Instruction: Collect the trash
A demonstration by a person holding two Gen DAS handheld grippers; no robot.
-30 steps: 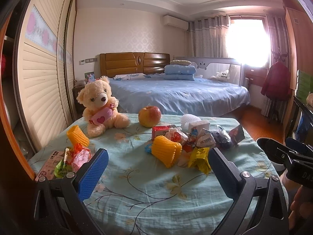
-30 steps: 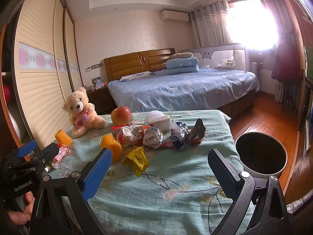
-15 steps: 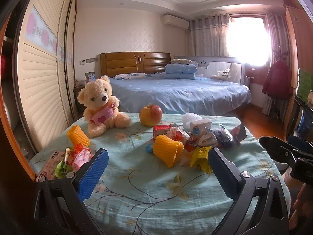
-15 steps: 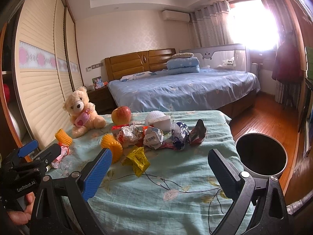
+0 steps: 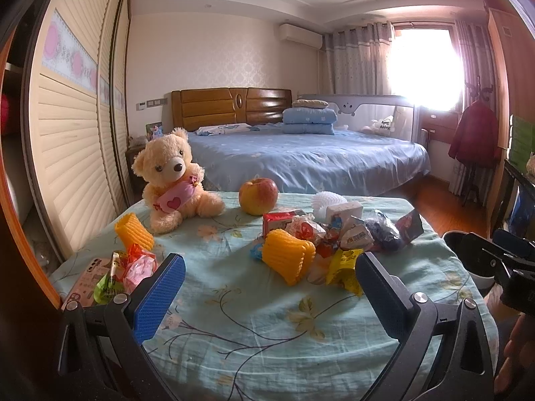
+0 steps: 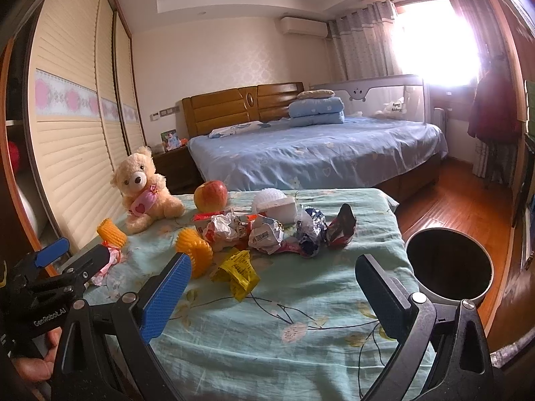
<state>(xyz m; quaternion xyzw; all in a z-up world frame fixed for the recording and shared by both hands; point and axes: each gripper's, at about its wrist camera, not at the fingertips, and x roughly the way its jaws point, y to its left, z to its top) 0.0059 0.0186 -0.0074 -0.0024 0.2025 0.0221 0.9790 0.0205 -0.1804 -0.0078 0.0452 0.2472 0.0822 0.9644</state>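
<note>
Approach step: left gripper (image 5: pixel 267 287) and right gripper (image 6: pixel 271 287) jaws open, empty. Next: grasp yellow wrapper (image 6: pixel 238 271); bin (image 6: pixel 448 264) right.

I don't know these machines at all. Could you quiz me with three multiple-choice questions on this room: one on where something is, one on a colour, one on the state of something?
1. Where is the round dark-lined trash bin?
A. on the bed
B. on the floor by the table's right edge
C. behind the bear

2. What colour is the crinkled wrapper nearest the right tongs?
A. yellow
B. purple
C. white

3. How are the left tongs?
A. shut on the apple
B. shut on a wrapper
C. open, holding nothing

Answers: 1 B, it stands on the wooden floor beside the tablecloth; 2 A, it lies yellow in front of the heap; 3 C, only cloth shows between the spread fingers.
</note>
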